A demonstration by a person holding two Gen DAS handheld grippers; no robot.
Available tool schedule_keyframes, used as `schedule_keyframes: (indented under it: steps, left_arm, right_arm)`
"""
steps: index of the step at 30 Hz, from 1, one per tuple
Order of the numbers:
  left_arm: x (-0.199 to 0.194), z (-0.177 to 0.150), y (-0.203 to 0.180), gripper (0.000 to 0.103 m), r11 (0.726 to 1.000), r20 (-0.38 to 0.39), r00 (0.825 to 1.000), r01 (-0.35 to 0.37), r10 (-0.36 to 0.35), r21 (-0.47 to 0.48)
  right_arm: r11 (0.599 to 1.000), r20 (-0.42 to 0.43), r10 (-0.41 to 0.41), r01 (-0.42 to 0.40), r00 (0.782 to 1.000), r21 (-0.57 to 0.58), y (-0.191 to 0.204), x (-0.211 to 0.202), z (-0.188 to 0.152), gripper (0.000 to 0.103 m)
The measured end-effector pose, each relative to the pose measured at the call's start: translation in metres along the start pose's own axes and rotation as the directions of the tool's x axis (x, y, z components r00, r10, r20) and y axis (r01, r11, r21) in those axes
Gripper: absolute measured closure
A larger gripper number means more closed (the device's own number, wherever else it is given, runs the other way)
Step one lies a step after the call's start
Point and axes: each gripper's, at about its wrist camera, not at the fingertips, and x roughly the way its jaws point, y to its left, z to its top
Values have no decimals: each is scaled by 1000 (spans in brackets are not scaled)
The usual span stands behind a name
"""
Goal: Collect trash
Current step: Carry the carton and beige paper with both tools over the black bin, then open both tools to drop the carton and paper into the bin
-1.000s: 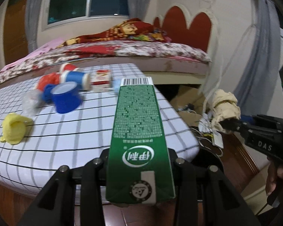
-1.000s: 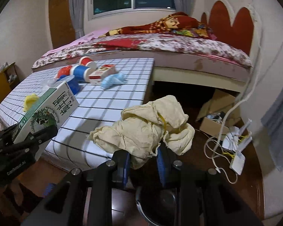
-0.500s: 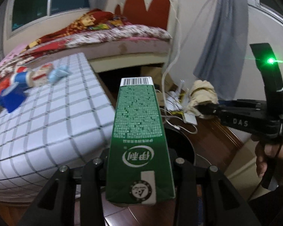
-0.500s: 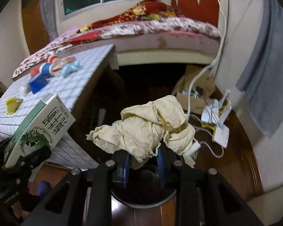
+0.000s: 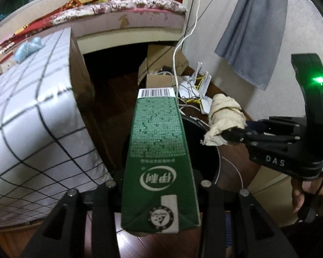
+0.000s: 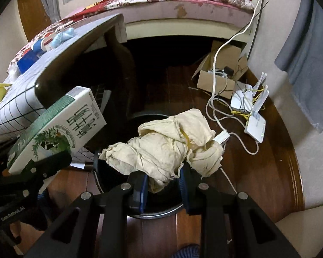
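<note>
Black bin (image 6: 161,209) at lower centre of the right view, contents not visible; box (image 6: 217,79) upper right holds cables. Left gripper (image 5: 159,185) clamps green carton (image 5: 159,150) at frame centre; right gripper (image 6: 163,180) pinches crumpled cloth (image 6: 168,148), both over the bin.
</note>
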Motion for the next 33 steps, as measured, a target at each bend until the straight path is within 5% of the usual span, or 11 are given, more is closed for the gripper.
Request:
schedule_keyframes:
  steps: [1, 2, 3, 5, 8, 24, 33]
  left_arm:
    - [3, 0, -1, 63, 1000, -6, 1000, 5, -5, -2]
    - [8, 0, -1, 51, 1000, -19, 1000, 1, -1, -4]
    - [11, 0, 0, 35, 1000, -23, 1000, -17, 17, -9]
    - [10, -2, 3, 21, 999, -5, 1000, -30, 30, -28]
    - [8, -7, 10, 13, 997, -7, 999, -54, 54, -55]
    - [-29, -7, 34, 11, 986, 60, 987, -146, 151, -84]
    - [-70, 2, 61, 11, 971, 146, 966, -193, 213, -140]
  right_arm:
    - [1000, -2, -1, 1, 1000, -10, 1, 4, 1, 74]
    - [1000, -12, -17, 17, 1000, -21, 2, 9, 1, 63]
    - [999, -26, -41, 40, 999, -27, 2, 15, 1, 42]
    - [995, -41, -92, 90, 995, -31, -3, 22, -2, 27]
    - [993, -71, -116, 117, 991, 1, -14, 24, -4, 27]
    - [992, -35, -115, 117, 993, 46, -15, -1, -2, 25]
    - [994, 30, -95, 93, 995, 60, 6, -24, 14, 25]
